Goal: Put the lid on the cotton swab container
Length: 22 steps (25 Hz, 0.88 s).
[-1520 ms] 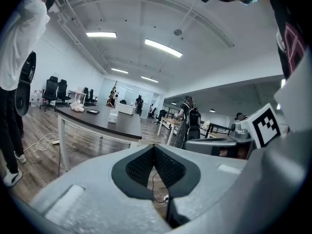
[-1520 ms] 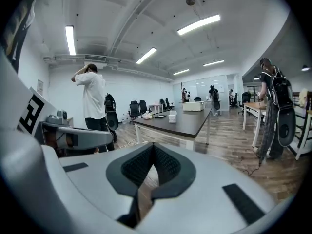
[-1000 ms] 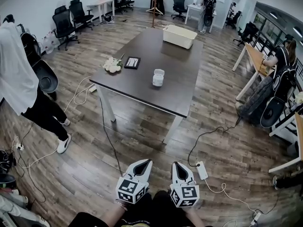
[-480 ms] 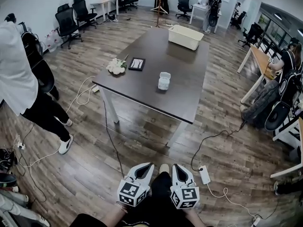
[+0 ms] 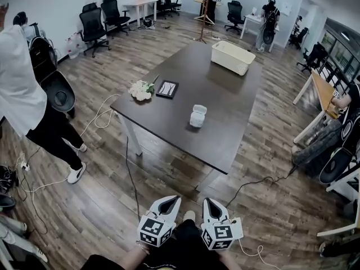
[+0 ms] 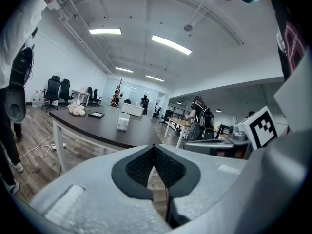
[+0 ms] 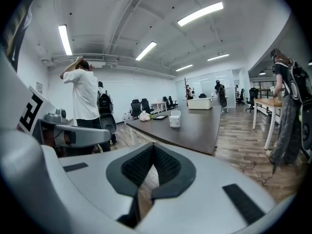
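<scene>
Left hand-held gripper (image 5: 170, 199), right hand-held gripper (image 5: 209, 202) closed, empty — cotton swab container (image 5: 197, 116) tiny, lid indistinct.

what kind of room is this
Most likely an open-plan office or lab workspace. Black rolling office chairs line the far wall beside a white desk, and a long dark table stands in the middle of the wood-look floor.

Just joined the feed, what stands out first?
A long dark table fills mid-room, a small white container near its middle, a white basket at its far end. Low in the head view, the left gripper and right gripper hang side by side, fingers shut and empty, short of the table.
</scene>
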Motion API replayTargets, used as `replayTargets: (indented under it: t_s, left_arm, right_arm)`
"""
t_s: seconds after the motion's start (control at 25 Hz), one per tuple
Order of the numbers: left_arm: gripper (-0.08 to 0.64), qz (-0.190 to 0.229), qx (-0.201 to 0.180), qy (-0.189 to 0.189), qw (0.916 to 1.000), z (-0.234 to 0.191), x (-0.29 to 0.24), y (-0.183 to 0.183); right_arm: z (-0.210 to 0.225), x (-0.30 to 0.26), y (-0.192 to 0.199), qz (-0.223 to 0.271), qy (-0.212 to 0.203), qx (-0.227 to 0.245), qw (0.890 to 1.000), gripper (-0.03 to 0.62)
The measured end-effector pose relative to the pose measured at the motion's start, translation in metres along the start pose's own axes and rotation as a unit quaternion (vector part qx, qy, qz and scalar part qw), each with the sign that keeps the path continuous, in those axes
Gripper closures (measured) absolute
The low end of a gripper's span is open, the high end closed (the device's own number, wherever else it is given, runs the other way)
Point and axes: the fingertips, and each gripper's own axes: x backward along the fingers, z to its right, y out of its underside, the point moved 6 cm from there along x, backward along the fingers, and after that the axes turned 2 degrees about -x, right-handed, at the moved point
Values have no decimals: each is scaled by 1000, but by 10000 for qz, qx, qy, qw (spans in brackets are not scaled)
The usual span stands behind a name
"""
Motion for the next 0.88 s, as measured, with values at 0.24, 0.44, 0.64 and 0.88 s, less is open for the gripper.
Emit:
replayTargets:
  t_s: [0.24, 0.44, 0.64, 0.88]
  left_arm:
    - [552, -15, -34, -94, 9999, 1, -58, -17]
    - [552, 2, 13, -331, 9995, -1, -93, -27]
    - [552, -36, 61, -510, 9987, 1, -118, -29]
    - [552, -38, 61, -615, 9981, 6, -139, -32]
  right_arm:
    - [44, -38, -17, -66, -258, 33, 9996, 584]
    - [75, -61, -28, -153, -511, 96, 9985, 584]
    - [96, -77, -34, -213, -775, 172, 9966, 584]
    - [116, -88, -34, -298, -917, 176, 9952, 584]
